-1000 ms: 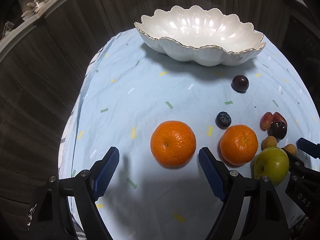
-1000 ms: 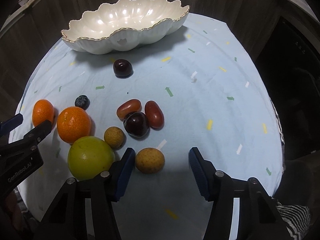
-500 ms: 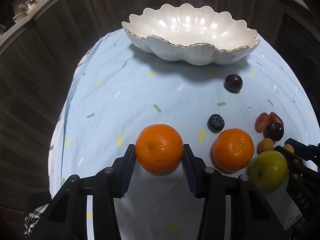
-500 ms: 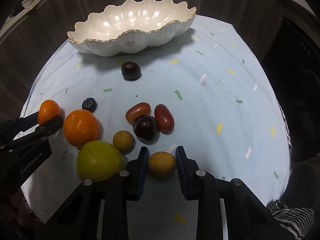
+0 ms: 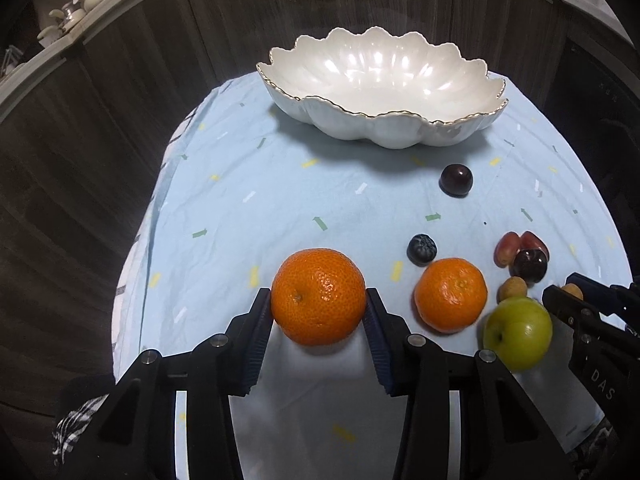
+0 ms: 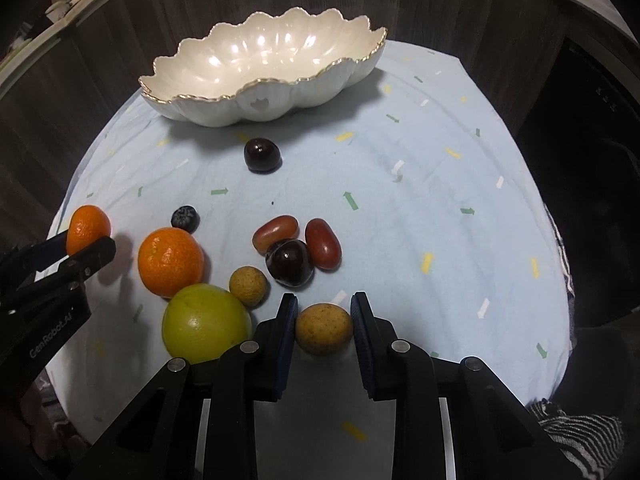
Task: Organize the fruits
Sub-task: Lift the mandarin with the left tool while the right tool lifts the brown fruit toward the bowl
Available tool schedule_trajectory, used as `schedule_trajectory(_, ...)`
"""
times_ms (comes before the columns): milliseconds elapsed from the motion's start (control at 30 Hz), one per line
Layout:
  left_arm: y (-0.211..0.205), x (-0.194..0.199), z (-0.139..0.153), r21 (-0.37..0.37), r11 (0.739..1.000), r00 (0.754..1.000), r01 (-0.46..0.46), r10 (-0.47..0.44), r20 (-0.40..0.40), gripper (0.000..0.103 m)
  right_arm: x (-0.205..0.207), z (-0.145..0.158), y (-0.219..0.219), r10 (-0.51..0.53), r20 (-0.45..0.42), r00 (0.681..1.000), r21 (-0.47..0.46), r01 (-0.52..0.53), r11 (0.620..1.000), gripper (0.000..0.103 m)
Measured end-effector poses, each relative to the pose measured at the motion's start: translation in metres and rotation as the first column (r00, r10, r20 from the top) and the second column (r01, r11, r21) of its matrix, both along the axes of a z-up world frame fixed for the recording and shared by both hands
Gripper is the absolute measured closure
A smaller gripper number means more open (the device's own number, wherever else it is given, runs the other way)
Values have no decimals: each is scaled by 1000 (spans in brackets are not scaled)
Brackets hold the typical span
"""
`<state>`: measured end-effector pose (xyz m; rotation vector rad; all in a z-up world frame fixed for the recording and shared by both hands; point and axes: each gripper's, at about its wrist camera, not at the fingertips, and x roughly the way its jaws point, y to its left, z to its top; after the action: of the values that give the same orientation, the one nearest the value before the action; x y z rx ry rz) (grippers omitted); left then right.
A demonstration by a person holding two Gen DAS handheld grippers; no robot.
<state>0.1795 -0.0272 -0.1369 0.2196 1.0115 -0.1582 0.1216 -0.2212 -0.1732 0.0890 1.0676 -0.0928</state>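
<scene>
My left gripper is shut on a large orange, held above the blue cloth; it also shows in the right wrist view. My right gripper is shut on a small tan-brown fruit. A white scalloped bowl with a gold rim stands empty at the far side, also in the right wrist view. A second orange, a green apple, a blueberry and a dark plum lie on the cloth.
On the blue cloth lie two reddish oblong fruits, a dark cherry and a small tan round fruit in a cluster. Dark wood panels surround the round table. A shelf with crockery is at the far left.
Both grippers closed from wide open onto their fruit: left on the large orange, right on the tan-brown fruit. Both have since risen a little with the fruit.
</scene>
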Motion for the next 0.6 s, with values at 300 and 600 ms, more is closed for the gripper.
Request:
schedule_trajectory(300, 5, -16, 14, -11, 1000, 1000, -17, 17, 6, 59, -7, 12, 1, 13, 26, 1000, 19, -13, 1000, 74)
schedule_trajectory(600, 3, -23, 31, -16, 1000, 1000, -15, 15, 27, 59, -12, 25, 0, 13, 63, 998, 32, -15, 999, 74)
